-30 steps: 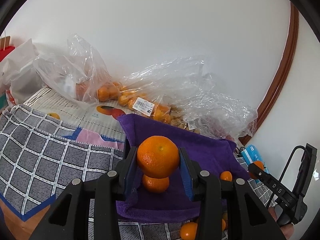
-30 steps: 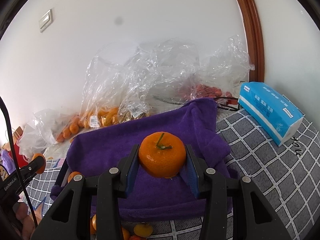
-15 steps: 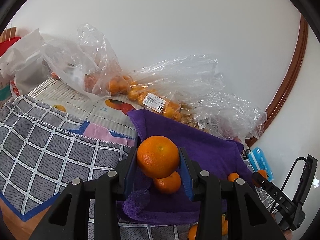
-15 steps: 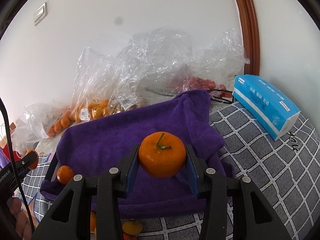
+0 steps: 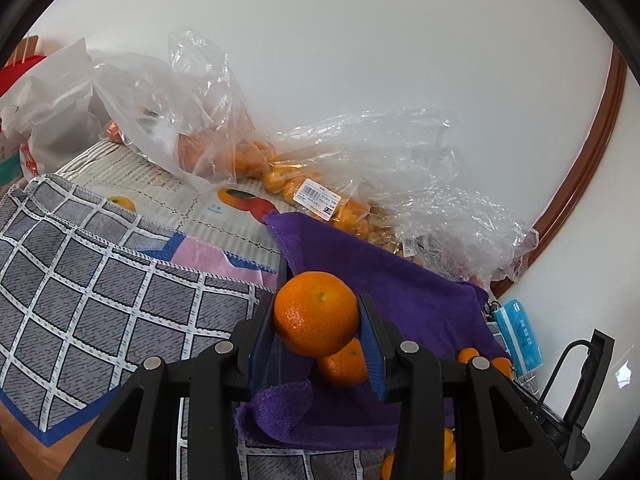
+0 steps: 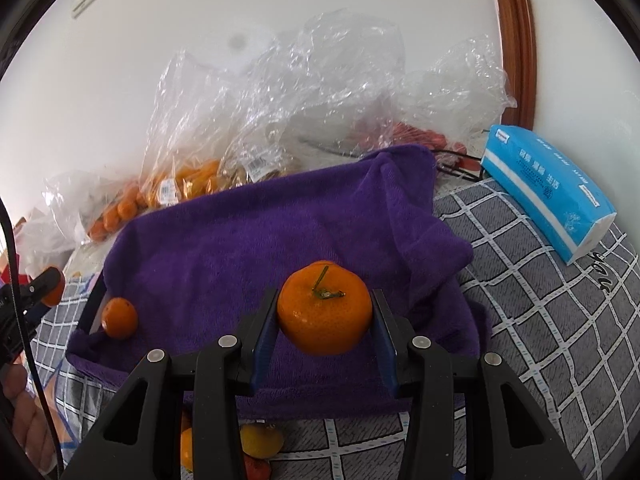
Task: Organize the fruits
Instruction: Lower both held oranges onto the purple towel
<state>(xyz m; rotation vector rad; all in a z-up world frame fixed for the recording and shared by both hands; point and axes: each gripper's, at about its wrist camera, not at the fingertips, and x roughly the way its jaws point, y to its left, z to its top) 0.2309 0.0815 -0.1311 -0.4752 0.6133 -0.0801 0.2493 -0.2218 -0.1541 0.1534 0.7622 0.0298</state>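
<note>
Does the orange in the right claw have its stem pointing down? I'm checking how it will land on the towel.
No: the orange held in the right claw shows its green stem on top, above the purple towel.

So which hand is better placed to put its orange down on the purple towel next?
Probably the right: its orange hangs over bare purple towel. The left orange sits above a resting orange.

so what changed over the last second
The right gripper sank toward the purple towel, bringing the loose orange on it into view. The left gripper rolled slightly, so that orange now shows to the right beneath its own. Both stayed shut on their oranges; bags and tissue pack unmoved.
</note>
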